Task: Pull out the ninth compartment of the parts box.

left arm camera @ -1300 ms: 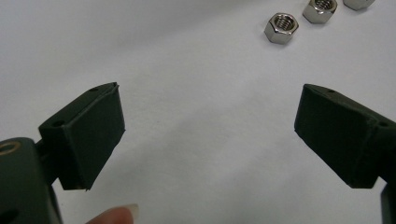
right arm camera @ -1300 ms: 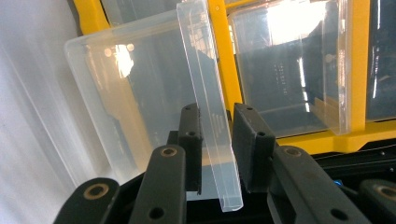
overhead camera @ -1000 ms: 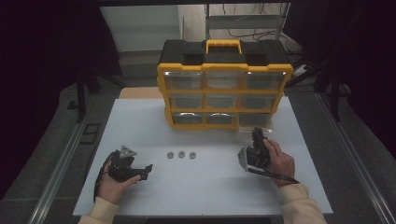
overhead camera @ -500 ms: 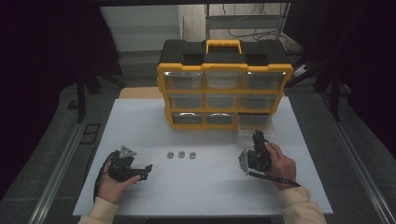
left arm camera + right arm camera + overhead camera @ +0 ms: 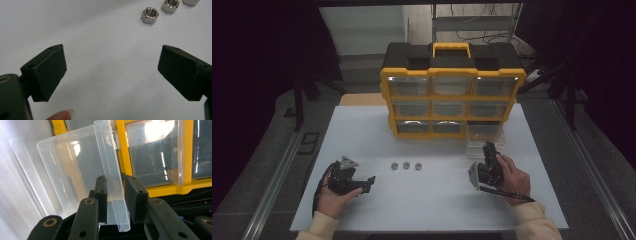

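My right gripper (image 5: 488, 151) holds the front wall of the clear drawer (image 5: 484, 132), the bottom right one of the yellow organizer (image 5: 452, 75). In the right gripper view the jaws stand narrow with that thin wall between them, the pads on both its faces, and the drawer (image 5: 75, 167) is drawn partly out of its slot. My left gripper (image 5: 362, 184) rests near the bench (image 5: 437, 200) with its jaws wide and nothing between them; three steel nuts (image 5: 406, 165) lie in a row a little ahead of it, and the nearest nut (image 5: 149, 15) shows at the top of the left gripper view.

I think the biggest risk is in the grip itself. The wall is smooth, thin plastic, and the pads hold only a narrow strip of it, so a fast pull can make it slip out. If I pull at an angle and not straight, the drawer can jam in its slot, and then the whole organizer may slide toward me on the bench. If I pull too far, the drawer can leave the slot completely and drop on its front edge. A too strong squeeze may also bend the wall. For the left side, the nuts are small and round-edged; a careless approach can push them away and make them roll.
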The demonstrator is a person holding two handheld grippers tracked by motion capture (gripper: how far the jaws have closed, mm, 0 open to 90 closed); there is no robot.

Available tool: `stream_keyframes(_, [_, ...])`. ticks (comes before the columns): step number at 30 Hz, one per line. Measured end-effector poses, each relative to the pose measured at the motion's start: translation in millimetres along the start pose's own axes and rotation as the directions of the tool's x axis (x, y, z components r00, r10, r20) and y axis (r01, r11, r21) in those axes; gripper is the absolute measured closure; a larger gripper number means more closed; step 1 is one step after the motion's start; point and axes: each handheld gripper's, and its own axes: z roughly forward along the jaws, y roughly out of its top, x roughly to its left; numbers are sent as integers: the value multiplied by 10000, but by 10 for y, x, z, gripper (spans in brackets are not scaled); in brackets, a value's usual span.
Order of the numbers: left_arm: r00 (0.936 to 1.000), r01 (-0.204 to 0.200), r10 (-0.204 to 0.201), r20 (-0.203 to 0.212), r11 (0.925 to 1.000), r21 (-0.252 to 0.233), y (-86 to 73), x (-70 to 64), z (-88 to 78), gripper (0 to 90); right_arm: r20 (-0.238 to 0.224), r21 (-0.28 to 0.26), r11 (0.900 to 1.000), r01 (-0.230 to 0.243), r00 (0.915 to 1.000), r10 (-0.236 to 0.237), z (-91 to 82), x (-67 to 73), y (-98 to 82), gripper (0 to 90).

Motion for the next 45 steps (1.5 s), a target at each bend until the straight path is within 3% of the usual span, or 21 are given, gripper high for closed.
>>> stream_keyframes(5, [10000, -12, 12, -12, 10000, -4, 0, -2, 0, 82, -21, -42, 10000, -85, 10000, 85, -9, 0, -9, 650])
stream_keyframes(10, [10000, 2, -2, -18, 10000, 4, -1, 4, 3, 81, -427, -199, 9957, -901, 9951, 891, -53, -45, -24, 555])
stream_keyframes(13, [10000, -12, 12, -20, 10000, -3, 0, -1, 2, 80, -786, -270, 9903, -1362, 9879, 1338, -79, -81, -39, 512])
stream_keyframes(19, [10000, -17, 17, -32, 10000, -1, 1, -1, 1, 80, -1566, -214, 9672, -2531, 9563, 2468, -125, -171, -99, 461])
stream_keyframes(24, [10000, -25, 25, -41, 10000, -6, 1, -1, 0, 80, -2154, -145, 9434, -3315, 9223, 3208, -169, -240, -149, 450])
stream_keyframes(26, [10000, -27, 27, -41, 10000, -13, 1, -1, -1, 80, -2391, -97, 9342, -3565, 9080, 3440, -184, -258, -169, 450])
stream_keyframes(29, [10000, -29, 29, -43, 10000, -10, 1, -2, 0, 80, -2682, -25, 9128, -4084, 8796, 3928, -199, -283, -194, 454])
stream_keyframes(31, [10000, -35, 35, -45, 10000, -8, 1, -3, 0, 80, -2995, 75, 8933, -4495, 8513, 4309, -208, -307, -212, 458])
stream_keyframes(33, [10000, -32, 32, -45, 10000, -9, 2, -2, 0, 80, -3243, 142, 8777, -4790, 8281, 4572, -211, -325, -231, 460])
stream_keyframes(36, [10000, -34, 34, -48, 10000, -11, 2, -2, -1, 80, -3674, 318, 8469, -5308, 7818, 5037, -222, -352, -265, 458])
stream_keyframes(37, [10000, -37, 37, -51, 10000, -9, 2, -2, -1, 80, -3740, 356, 8422, -5380, 7743, 5104, -226, -359, -273, 457])
stream_keyframes(39, [10000, -33, 33, -52, 10000, -11, 2, -3, -1, 80, -3957, 445, 8261, -5618, 7494, 5309, -236, -370, -294, 455])
stream_keyframes(40, [10000, -36, 36, -53, 10000, -13, 2, -3, -1, 80, -4027, 470, 8222, -5672, 7425, 5353, -240, -373, -300, 454])
stream_keyframes(45, [10000, -37, 37, -53, 10000, -17, 2, -2, -2, 80, -4530, 687, 7883, -6115, 6849, 5707, -266, -391, -334, 450])
